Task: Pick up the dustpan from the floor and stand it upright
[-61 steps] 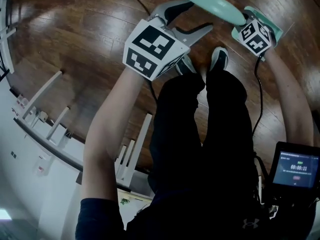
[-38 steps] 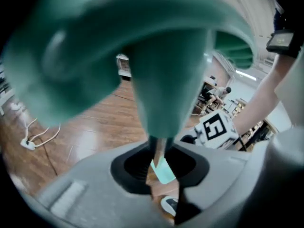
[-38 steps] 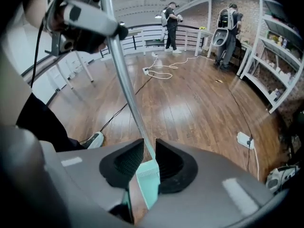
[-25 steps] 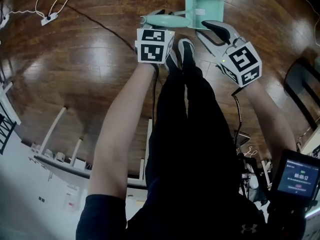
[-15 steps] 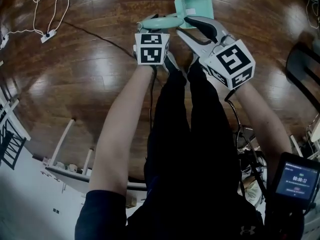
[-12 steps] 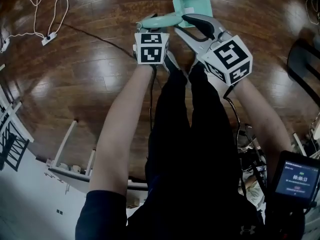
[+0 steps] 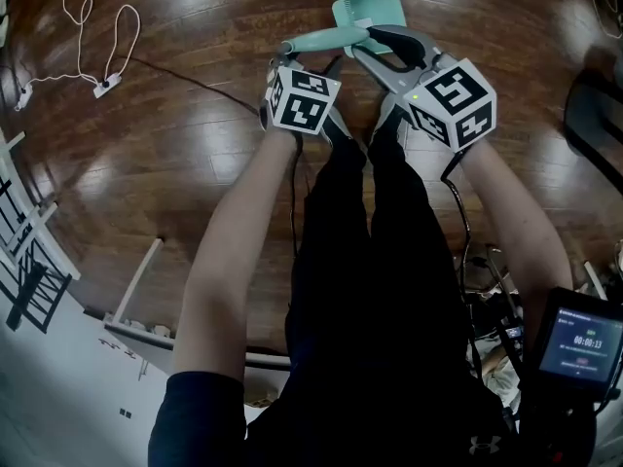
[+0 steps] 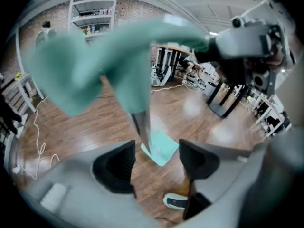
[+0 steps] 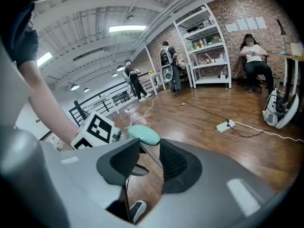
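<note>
A mint-green dustpan stands with its pan [image 7: 370, 10] on the wooden floor and its handle [image 7: 321, 39] raised toward me. My right gripper [image 7: 375, 41] has its jaws closing round the thin stem below the handle, pads on either side of it [image 9: 151, 161]. The handle's rounded end [image 9: 142, 134] shows just past those pads. My left gripper [image 7: 297, 61] sits just under the handle's end, and its jaws are opening. In the left gripper view its pads [image 8: 114, 167] stand wide apart below the blurred handle [image 8: 95, 65], and the pan [image 8: 161, 148] shows between them.
My shoes [image 7: 336, 125] stand right behind the dustpan. A black cable [image 7: 195, 81] and a white power strip [image 7: 102, 86] lie on the floor to the left. A dark chair [image 7: 599, 115] is at the right, white railings at lower left. People and shelves [image 9: 206, 46] are far back.
The right gripper swung in from beside the pan and closed on the stem. The left gripper's jaws came off the handle, and it rolled and sank a little.
</note>
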`<state>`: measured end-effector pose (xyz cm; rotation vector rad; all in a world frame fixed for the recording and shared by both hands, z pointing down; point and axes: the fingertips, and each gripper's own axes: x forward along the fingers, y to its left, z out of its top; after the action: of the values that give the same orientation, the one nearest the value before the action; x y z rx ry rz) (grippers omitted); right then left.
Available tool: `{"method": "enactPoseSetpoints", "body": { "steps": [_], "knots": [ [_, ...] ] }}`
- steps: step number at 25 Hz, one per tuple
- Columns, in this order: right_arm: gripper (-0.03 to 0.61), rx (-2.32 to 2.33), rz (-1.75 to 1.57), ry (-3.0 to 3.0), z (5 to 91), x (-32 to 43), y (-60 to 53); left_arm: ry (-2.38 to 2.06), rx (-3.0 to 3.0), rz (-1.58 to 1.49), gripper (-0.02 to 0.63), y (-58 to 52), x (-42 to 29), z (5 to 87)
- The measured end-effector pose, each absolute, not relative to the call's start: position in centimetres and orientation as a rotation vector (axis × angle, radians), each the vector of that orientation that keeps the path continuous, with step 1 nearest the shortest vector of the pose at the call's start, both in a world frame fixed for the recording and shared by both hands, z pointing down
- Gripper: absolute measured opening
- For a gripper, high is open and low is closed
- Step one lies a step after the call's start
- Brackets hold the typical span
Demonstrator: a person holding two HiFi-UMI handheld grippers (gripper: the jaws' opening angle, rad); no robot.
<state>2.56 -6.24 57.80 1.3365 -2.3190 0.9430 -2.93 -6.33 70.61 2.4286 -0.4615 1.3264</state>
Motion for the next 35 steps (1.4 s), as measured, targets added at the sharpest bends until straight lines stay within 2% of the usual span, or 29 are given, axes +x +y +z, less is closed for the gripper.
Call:
{"method": "enactPoseSetpoints", "body": {
  "steps": [13, 19, 25, 29, 30, 33, 35],
  "knots": [
    [0.133, 1.395, 1.036, -2.174, 59.7, 10.2, -3.0, -0.655, 2.284, 0.798, 0.288, -4.9, -1.6, 54.0],
    [0.112, 1.571, 1.121, -2.06, 59.8, 16.1, 0.3, -0.648, 2.273, 0.717, 0.27, -2.4, -1.7, 48.7],
    [0.109, 1.845, 1.232, -1.992, 54.8, 23.6, 6.0, -0.68, 2.317, 0.611, 0.261, -1.5, -0.8, 41.7],
    [0.075, 2.06, 1.223, -1.997, 48.3, 27.7, 8.7, -0.718, 2.351, 0.513, 0.249, -1.1, 0.3, 37.4],
    [0.059, 2.097, 1.221, -1.995, 47.0, 28.2, 9.3, -0.712, 2.365, 0.505, 0.232, -0.6, 0.6, 36.7],
    [0.015, 2.083, 1.243, -2.023, 44.6, 26.7, 11.3, -0.691, 2.405, 0.491, 0.068, 1.3, 1.1, 35.1],
    [0.011, 2.033, 1.213, -2.075, 43.0, 24.6, 12.0, -0.663, 2.417, 0.449, 0.005, 2.3, 1.7, 33.7]
  ]
}}
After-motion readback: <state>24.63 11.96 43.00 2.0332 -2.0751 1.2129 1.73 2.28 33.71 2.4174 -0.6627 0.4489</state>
